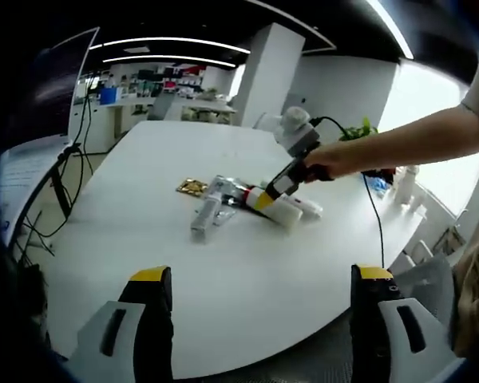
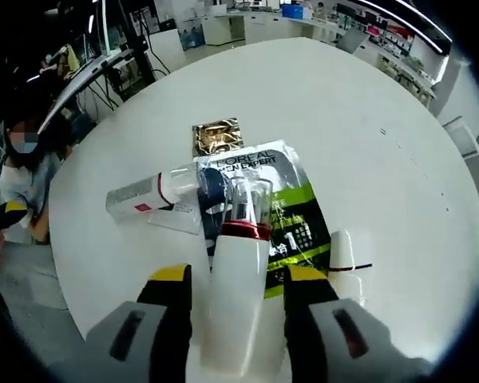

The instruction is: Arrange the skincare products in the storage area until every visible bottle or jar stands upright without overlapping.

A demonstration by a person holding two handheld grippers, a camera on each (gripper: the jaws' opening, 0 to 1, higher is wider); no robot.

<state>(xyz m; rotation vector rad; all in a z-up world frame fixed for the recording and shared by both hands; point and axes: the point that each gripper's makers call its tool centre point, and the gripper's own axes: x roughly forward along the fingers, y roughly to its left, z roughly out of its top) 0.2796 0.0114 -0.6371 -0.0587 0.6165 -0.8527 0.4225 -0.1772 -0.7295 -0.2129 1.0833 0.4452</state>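
A heap of skincare products lies mid-table. My right gripper [image 2: 238,289] is shut on a white bottle [image 2: 238,315] with a red ring and clear cap, its jaws close against both sides. Under the bottle lies a green sachet [image 2: 299,211]. Beside that are a gold sachet [image 2: 217,136], a clear bottle [image 2: 140,199] on its side, a dark blue cap [image 2: 213,190] and a small white tube [image 2: 347,257]. From the left gripper view, the right gripper [image 1: 265,199], held by a hand, reaches into the heap at the white bottle [image 1: 291,212]. My left gripper [image 1: 263,299] hangs open near the table's front edge.
The white oval table [image 1: 168,263] has bare surface all round the heap. A black cable [image 1: 375,215] runs across its right side. White bottles [image 1: 405,185] and a plant [image 1: 358,130] stand beyond the right edge. A person [image 2: 20,171] sits by the table's left edge.
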